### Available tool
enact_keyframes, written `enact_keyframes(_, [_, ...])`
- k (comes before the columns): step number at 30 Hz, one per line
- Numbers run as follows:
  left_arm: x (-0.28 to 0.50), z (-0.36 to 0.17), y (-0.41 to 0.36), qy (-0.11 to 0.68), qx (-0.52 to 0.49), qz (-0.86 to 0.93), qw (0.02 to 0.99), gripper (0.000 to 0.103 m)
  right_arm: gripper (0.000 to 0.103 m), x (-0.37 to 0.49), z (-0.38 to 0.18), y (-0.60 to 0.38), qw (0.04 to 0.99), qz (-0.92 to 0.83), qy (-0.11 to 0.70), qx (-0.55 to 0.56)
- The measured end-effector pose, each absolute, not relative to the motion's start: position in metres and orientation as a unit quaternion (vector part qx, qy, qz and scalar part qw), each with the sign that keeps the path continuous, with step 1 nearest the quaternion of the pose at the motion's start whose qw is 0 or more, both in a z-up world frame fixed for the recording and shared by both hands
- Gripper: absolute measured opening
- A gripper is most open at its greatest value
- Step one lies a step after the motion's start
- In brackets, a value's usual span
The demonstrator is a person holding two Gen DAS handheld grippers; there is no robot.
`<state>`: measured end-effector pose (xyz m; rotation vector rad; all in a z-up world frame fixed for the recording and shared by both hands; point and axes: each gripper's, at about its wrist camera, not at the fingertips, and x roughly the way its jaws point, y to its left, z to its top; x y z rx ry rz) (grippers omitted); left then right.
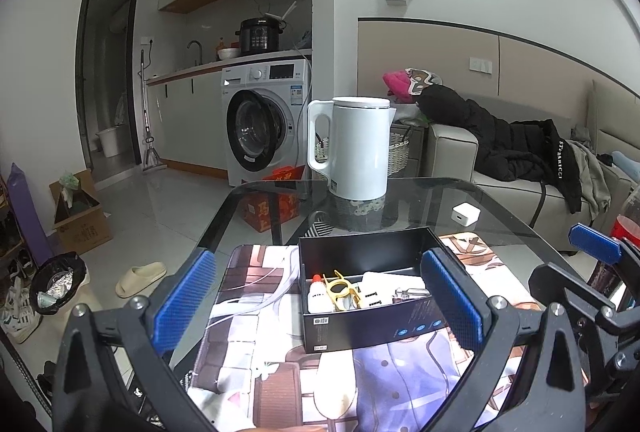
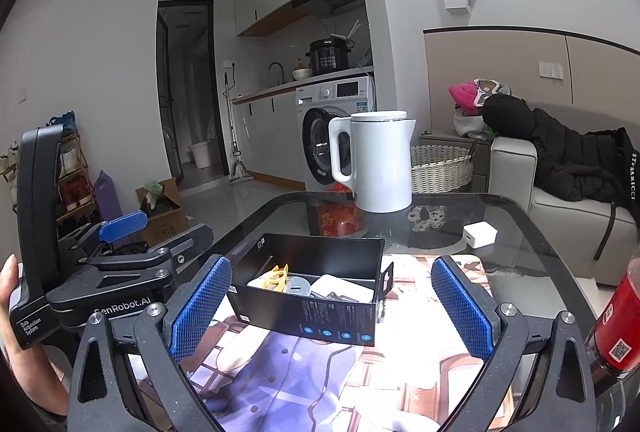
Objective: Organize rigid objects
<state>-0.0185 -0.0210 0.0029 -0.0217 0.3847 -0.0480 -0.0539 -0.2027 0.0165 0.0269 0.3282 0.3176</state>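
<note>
Your left tongs [image 1: 320, 302]: spread wide, blue pads apart, nothing between them, held low over the printed mat [image 1: 256, 344] on the glass tabletop [image 1: 500, 208]. From their camera the black box [image 1: 372, 320] sits directly ahead, between the two pads but beyond them, not touched.

Your right tongs [image 2: 332, 306]: likewise wide apart and empty, facing the same box [image 2: 316, 316] from its other side. The left tool shows at the left edge of this view with your hand [image 2: 10, 296] on its grip.

Box contents, seen from the left camera: a small white bottle with a red cap [image 1: 319, 294] at the near left corner; a yellow ring-shaped plastic piece [image 1: 340, 286] just beside it; a white plug adapter [image 1: 378, 294] in the middle; a small clear and metal item [image 1: 408, 294] toward the right, too small to identify. The right camera adds a grey disc [image 2: 298, 286] next to the yellow piece.

Loose on the tabletop: a white charger cube [image 1: 465, 215] beyond the box, on bare glass, well apart from it. A white kettle [image 1: 356, 148] stands upright at the far edge. A red bottle [image 2: 618, 328] stands at the right edge, near your right tongs.
</note>
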Motion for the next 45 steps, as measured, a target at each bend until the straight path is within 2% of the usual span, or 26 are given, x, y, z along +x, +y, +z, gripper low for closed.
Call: enact_keyframes(45, [-0.0161, -0.0002, -0.0182, 0.201, -0.018, -0.014, 0.979, 0.103, 0.102, -0.0488, 0.0110, -0.2023, 0.971, 0.156, 0.183, 0.010])
